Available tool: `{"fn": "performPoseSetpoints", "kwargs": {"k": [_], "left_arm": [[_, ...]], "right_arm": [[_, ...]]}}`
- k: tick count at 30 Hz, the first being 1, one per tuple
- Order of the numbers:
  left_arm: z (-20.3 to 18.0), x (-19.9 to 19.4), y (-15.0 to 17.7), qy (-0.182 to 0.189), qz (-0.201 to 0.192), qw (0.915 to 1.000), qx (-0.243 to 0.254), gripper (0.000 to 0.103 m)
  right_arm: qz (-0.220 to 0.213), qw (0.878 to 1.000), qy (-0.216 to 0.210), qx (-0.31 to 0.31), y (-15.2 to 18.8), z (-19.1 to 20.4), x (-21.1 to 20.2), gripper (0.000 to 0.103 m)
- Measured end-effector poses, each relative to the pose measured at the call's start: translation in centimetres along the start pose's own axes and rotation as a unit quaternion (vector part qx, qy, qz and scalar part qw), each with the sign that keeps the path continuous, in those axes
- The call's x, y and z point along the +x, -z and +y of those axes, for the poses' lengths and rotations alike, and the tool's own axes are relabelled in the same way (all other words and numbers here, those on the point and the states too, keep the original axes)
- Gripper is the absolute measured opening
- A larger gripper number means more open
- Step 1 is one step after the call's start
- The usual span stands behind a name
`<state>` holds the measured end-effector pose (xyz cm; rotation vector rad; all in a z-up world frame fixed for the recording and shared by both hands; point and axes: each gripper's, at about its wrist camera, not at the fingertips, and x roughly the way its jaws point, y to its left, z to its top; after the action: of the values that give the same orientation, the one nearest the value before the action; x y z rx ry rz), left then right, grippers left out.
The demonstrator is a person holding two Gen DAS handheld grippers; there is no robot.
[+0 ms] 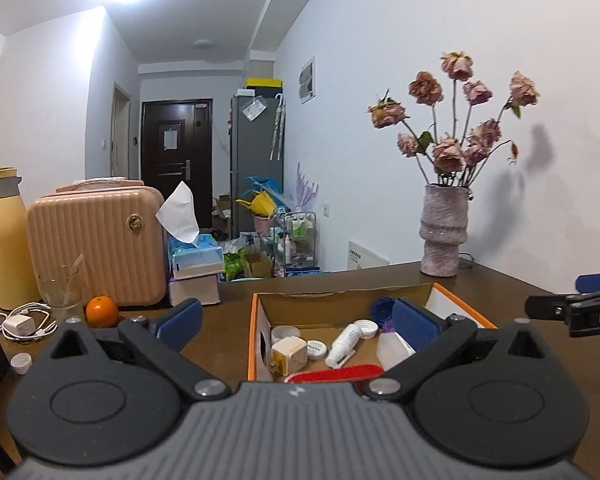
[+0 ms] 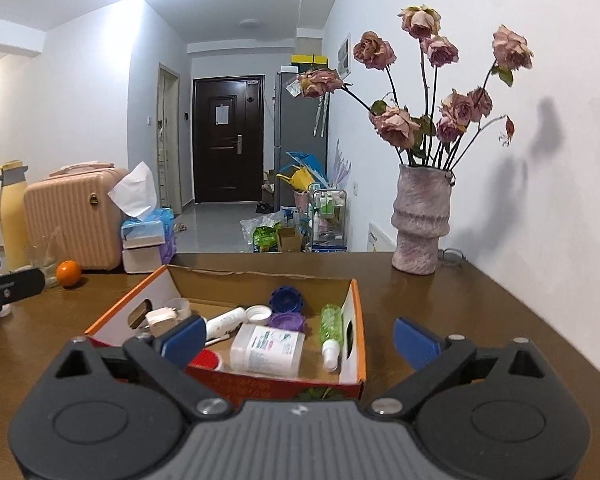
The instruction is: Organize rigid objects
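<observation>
Both my tools, left tool (image 1: pixel 296 322) and right tool (image 2: pixel 298 340), gape wide and hold nothing, blue pads just short of the orange-edged cardboard box (image 2: pixel 354 320) on the brown wooden bench (image 2: pixel 440 300). Most hard bits look boxed: smooth white plastic bottle (image 2: pixel 268 350), green tube (image 2: pixel 331 320). One round white cap (image 1: pixel 21 362) lies outside, near the glossy orange (image 1: pixel 102 310)

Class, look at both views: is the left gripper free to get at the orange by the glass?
Probably yes. The left gripper is open and holds nothing, and the orange sits on bare table to its left, outside the box. Only the glass stands close beside it.
</observation>
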<state>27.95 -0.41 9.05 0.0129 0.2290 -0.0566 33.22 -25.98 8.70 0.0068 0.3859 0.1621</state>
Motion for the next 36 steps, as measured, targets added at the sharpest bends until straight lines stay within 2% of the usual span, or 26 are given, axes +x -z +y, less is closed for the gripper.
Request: {"fn": "performPoseSetpoints", "kwargs": {"k": [3,6,15,21,23,28,32,36], "left_arm": [[-0.2,-1.8,1.8,-0.007,0.004,1.0,-0.005,0.103],[-0.5,-4.2,3.6,0.003,0.005,1.0,-0.002,0.103],[-0.7,-13.4,8.2,0.007,-0.052,0.9972,0.053,0.103],[-0.3,-17.7,10.7,-0.006,-0.035,0.999,0.029,0.103],[0.0,-19.4,11.6,-0.005,-0.024,0.9996,0.016,0.103],[0.0,-23.4,14.1,-0.03,-0.004,0.9996,0.002,0.103],[-0.6,-25.0,15.1,-0.009,-0.001,0.9998,0.018,0.103],[-1.1,-25.0,14.7,-0.002,-0.012,0.9996,0.026,0.103]], "right_arm": [[-0.002,1.0,-0.004,0.028,1.4,-0.1,-1.2,0.1],[-0.008,0.999,-0.008,0.044,3.3,0.2,-3.1,0.1],[-0.037,0.999,0.015,0.038,10.3,2.2,-11.2,0.101],[-0.049,0.998,0.032,0.015,14.3,3.4,-16.1,0.102],[-0.049,0.999,0.012,0.013,15.4,3.8,-18.4,0.103],[-0.056,0.998,0.007,-0.019,18.4,6.2,-23.5,0.103],[-0.049,0.998,0.003,-0.038,19.9,8.0,-24.8,0.103],[-0.05,0.997,-0.001,-0.05,19.8,9.3,-24.8,0.103]]}}
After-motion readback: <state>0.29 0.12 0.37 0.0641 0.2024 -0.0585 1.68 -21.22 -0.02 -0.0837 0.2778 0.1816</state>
